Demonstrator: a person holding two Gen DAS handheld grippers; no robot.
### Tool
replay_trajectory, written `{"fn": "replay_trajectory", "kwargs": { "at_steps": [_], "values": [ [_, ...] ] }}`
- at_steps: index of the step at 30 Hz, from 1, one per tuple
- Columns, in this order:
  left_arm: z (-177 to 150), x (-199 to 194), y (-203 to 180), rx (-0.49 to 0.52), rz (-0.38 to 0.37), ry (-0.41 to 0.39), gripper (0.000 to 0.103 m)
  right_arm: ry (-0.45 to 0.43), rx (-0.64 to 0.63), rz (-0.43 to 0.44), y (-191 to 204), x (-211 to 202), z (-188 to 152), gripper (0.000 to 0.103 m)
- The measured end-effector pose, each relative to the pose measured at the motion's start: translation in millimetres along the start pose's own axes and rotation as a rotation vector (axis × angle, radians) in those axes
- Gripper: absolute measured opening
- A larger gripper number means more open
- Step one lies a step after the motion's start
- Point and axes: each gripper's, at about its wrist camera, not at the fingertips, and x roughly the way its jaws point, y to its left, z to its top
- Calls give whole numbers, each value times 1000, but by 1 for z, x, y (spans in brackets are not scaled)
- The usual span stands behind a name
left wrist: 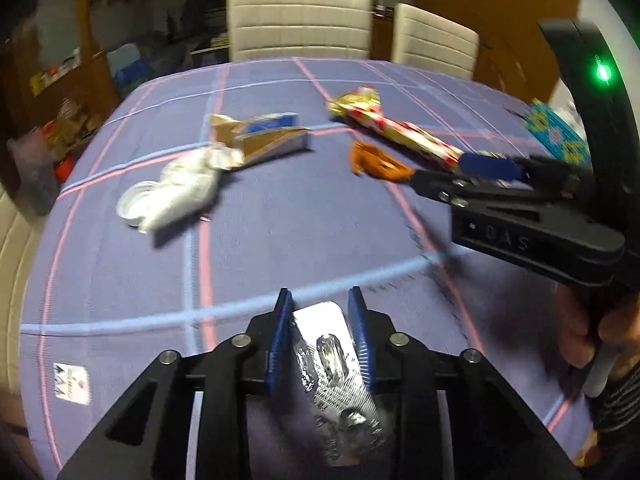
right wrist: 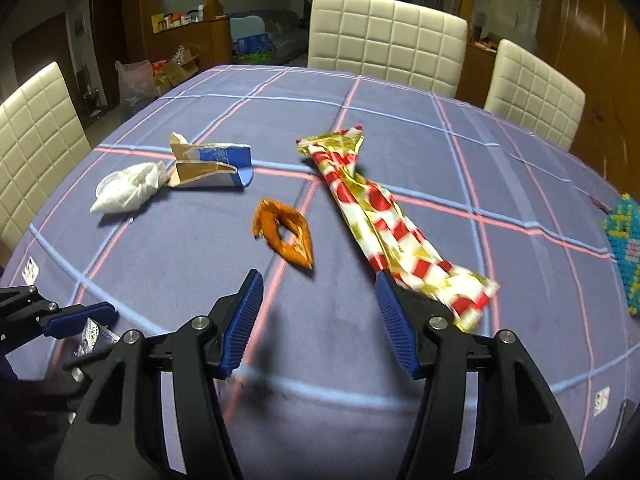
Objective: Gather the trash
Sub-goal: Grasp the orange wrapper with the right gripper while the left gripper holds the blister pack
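Observation:
My left gripper (left wrist: 320,300) is shut on a silver blister pack (left wrist: 332,364), held above the purple checked tablecloth (left wrist: 280,232). My right gripper (right wrist: 320,284) is open and empty, low over the cloth. Its right finger is next to the near end of a long red, white and gold wrapper (right wrist: 384,216). An orange wrapper (right wrist: 286,234) lies just ahead of it. Further left lie a torn blue and brown carton (right wrist: 212,164) and a crumpled white bag (right wrist: 128,190). The right gripper also shows in the left wrist view (left wrist: 472,176). The left gripper shows at the lower left of the right wrist view (right wrist: 80,320).
White padded chairs (right wrist: 384,40) stand at the far side and another chair (right wrist: 36,128) at the left. A turquoise and yellow beaded item (right wrist: 626,248) lies at the right table edge. Boxes and bags (right wrist: 160,72) sit on the floor beyond.

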Motion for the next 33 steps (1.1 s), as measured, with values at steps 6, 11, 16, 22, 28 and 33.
{"fn": "replay_trajectory", "kwargs": {
  "at_steps": [6, 11, 16, 22, 28, 33],
  "values": [
    [11, -1, 19, -37, 49, -26, 11, 24, 14, 25, 3, 23, 19, 56],
    [13, -9, 29, -51, 47, -60, 11, 64, 31, 51, 5, 40, 24, 56],
    [13, -16, 33, -45, 56, -84, 10, 70, -10, 54, 16, 40, 18, 24],
    [11, -32, 47, -50, 85, -120, 7, 10, -60, 59, 36, 14, 14, 23],
    [7, -47, 78, -89, 122, -145, 7, 17, -108, 99, 61, 1, 18, 23],
    [5, -62, 99, -109, 148, -172, 7, 14, -163, 130, 95, -4, 21, 23]
  ]
}}
